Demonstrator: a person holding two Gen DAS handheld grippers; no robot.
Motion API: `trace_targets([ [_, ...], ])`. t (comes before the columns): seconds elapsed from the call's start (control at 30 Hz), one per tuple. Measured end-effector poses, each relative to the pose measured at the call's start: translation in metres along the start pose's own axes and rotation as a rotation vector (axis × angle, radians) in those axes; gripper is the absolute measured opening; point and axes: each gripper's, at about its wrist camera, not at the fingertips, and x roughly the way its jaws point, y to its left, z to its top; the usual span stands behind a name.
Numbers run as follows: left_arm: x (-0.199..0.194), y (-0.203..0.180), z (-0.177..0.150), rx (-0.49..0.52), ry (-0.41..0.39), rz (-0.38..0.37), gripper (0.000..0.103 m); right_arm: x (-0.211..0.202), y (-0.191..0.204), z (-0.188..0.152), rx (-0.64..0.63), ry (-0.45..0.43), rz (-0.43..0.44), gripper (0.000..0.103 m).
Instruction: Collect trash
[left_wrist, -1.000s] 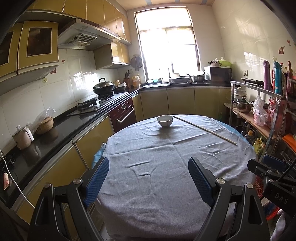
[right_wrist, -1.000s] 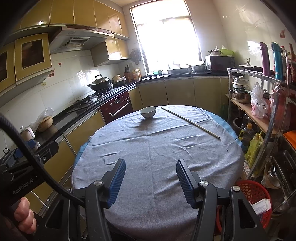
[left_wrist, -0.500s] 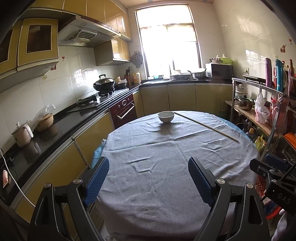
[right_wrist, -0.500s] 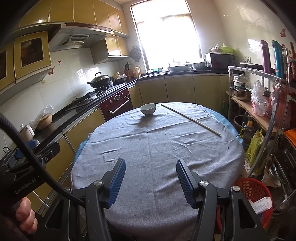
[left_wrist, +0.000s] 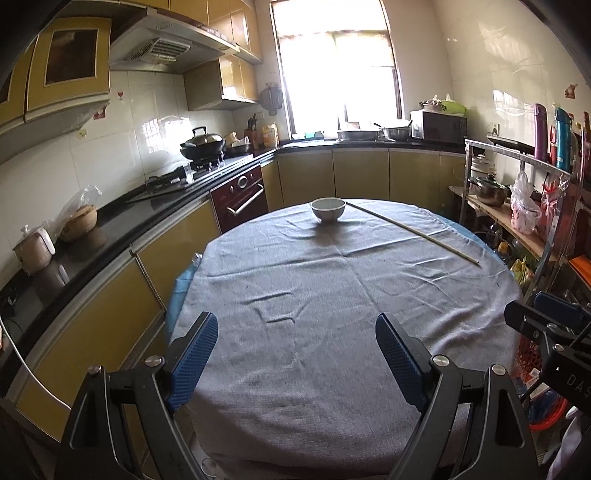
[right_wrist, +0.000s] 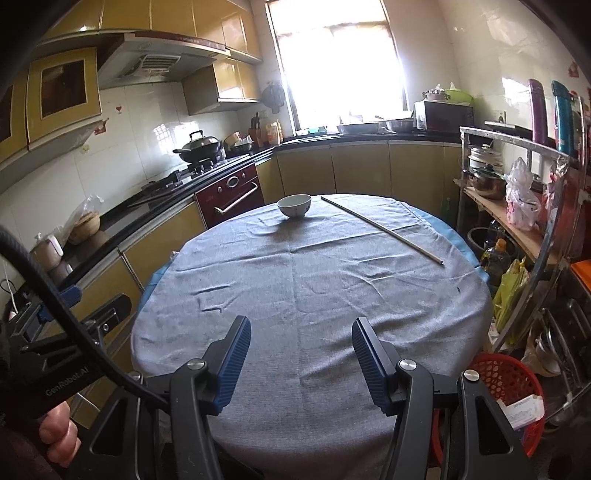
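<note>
A round table under a grey cloth (left_wrist: 332, 295) (right_wrist: 314, 288) fills both views. At its far side stands a white bowl (left_wrist: 328, 209) (right_wrist: 294, 205), with a long thin stick (left_wrist: 410, 230) (right_wrist: 380, 229) lying to the right of it. My left gripper (left_wrist: 295, 354) hangs open over the near edge of the table, nothing between its blue pads. My right gripper (right_wrist: 301, 354) is open too, over the near edge, and holds nothing. A red basket (right_wrist: 506, 384) with a scrap of packaging in it sits on the floor right of the table. No loose trash shows on the cloth.
A black counter (left_wrist: 110, 229) with a stove, wok and oven runs along the left. A metal rack (right_wrist: 517, 206) with pots, bags and bottles stands at the right. A hand (right_wrist: 55, 432) holds the left gripper at the lower left of the right wrist view.
The left wrist view has sunk a little, so the table's far edge and bowl sit higher in it. Both grippers keep the same opening. The right one has hardly moved.
</note>
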Motion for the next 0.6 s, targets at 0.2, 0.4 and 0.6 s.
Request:
trace_targets([
  [0.2,0.02,-0.002,-0.002,-0.004,0.048,0.007,0.088,0.012,-0.002,0.001,-0.018,0.013,-0.019,0.061],
  [0.4,0.026,-0.002,0.006,-0.004,0.049,0.004,0.088,0.017,-0.001,0.009,-0.033,0.008,-0.037,0.061],
  [0.6,0.03,-0.002,0.021,-0.001,0.037,-0.008,0.088,0.02,-0.005,0.021,-0.028,0.004,-0.055,0.061],
])
